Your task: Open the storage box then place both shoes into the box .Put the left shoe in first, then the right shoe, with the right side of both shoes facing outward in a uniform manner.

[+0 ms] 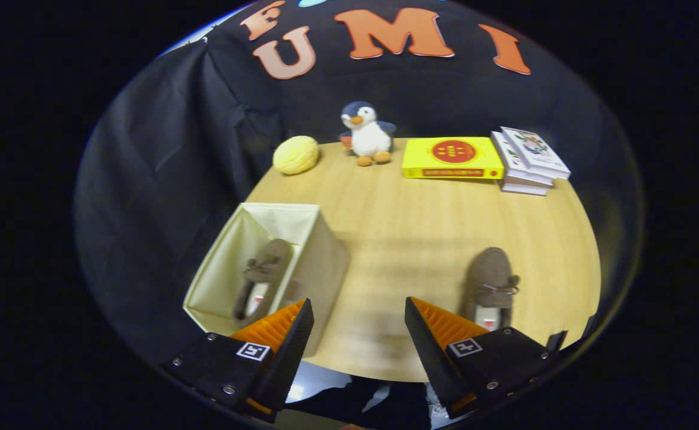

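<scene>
A cream fabric storage box [319, 263] stands open on the wooden table, just ahead of my left finger. One brown shoe [263, 278] lies inside it. A second brown shoe [491, 285] rests on the table just beyond my right finger [439, 325]. My gripper [358, 322] hovers above the table's near edge, open, with nothing between its fingers.
Along the far edge of the table [409, 239] sit a yellow round cushion [296, 154], a plush penguin [367, 134], a yellow book [452, 158] and a stack of white books [529, 161]. Black cloth hangs behind and to the left.
</scene>
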`<state>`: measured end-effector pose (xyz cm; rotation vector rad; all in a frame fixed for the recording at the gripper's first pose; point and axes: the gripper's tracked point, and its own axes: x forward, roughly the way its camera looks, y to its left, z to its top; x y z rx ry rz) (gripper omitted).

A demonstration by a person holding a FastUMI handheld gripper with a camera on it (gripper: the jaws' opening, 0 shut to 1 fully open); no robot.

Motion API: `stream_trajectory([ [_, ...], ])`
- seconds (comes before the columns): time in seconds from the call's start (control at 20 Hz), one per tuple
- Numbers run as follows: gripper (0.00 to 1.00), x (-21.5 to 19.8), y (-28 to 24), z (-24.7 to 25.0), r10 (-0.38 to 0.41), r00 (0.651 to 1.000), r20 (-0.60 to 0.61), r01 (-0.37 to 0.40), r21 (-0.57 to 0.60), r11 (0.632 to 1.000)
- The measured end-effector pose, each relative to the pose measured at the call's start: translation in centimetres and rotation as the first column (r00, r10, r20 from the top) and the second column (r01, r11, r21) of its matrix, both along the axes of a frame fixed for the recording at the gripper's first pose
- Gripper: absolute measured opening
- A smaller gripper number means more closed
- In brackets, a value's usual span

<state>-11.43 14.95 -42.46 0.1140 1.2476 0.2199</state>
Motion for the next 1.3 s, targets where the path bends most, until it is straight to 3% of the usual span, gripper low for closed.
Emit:
stream_trajectory([
  [0.2,0.94,-2.8,-9.3,-3.4,-0.041,0.999,-0.028,0.037,-0.117,0.992],
  [0.35,0.88,-4.4,-13.7,-6.4,-0.065,0.995,-0.076,0.052,-0.163,0.985],
  [0.5,0.76,-3.2,-15.1,-8.8,-0.045,0.998,-0.039,0.038,-0.159,0.987],
  [0.7,0.49,-1.7,-16.5,-12.5,-0.059,0.998,-0.017,0.055,-0.165,0.985],
  [0.75,0.47,-1.2,-16.4,-13.2,-0.054,0.998,-0.014,0.051,-0.155,0.987],
  [0.95,0.29,0.2,-16.2,-14.5,-0.036,0.999,0.021,0.039,-0.159,0.987],
  [1.0,0.19,0.4,-16.5,-14.8,-0.04,0.999,0.034,0.045,-0.178,0.983],
  [1.1,0.1,0.3,-16.3,-15.3,-0.024,0.999,0.044,0.032,-0.18,0.983],
  [1.2,0.07,0.4,-16.5,-15.3,-0.018,0.999,0.046,0.027,-0.189,0.982],
  [1.3,0.04,0.2,-16.5,-14.9,-0.066,0.998,0.024,0.069,-0.182,0.981],
])
